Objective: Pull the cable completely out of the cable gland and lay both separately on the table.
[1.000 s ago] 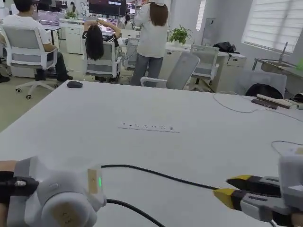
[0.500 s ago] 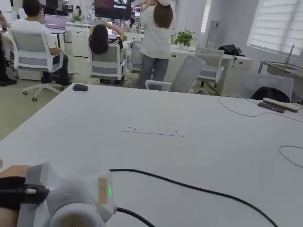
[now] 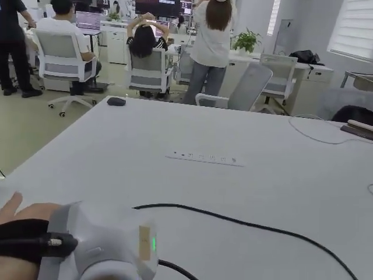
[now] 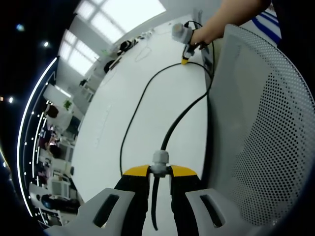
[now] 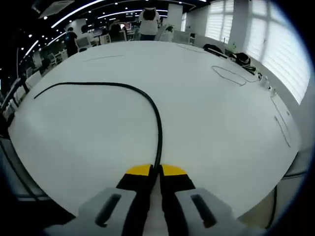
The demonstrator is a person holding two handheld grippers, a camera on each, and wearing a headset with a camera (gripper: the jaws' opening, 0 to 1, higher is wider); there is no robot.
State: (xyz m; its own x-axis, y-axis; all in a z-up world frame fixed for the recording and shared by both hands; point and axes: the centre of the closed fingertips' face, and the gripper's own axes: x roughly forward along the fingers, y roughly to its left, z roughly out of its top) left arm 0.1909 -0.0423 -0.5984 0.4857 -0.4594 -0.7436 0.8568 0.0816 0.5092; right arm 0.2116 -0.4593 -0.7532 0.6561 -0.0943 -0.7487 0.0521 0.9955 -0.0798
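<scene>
1. I am clamping my left gripper (image 4: 158,172) shut around the pale cable gland (image 4: 160,160), which is sitting at the yellow jaw tips at 6 o'clock in the left gripper view.
2. The black cable (image 4: 165,139) seems to be passing right through the gland, since a dark strand is showing below it between the jaws. Above the gland the cable is running toward 1 o'clock over the white table (image 4: 162,98).
3. I am pinching my right gripper (image 5: 157,171) closed on the cable. In the right gripper view the cable is leaving the jaws toward 12 o'clock and curving off to 9 o'clock.
4. In the head view the cable is lying on the table toward 5 o'clock, well apart from a power strip (image 3: 204,157) near the centre.
5. A mesh chair back (image 4: 266,128) is standing at 3 o'clock in the left gripper view.
</scene>
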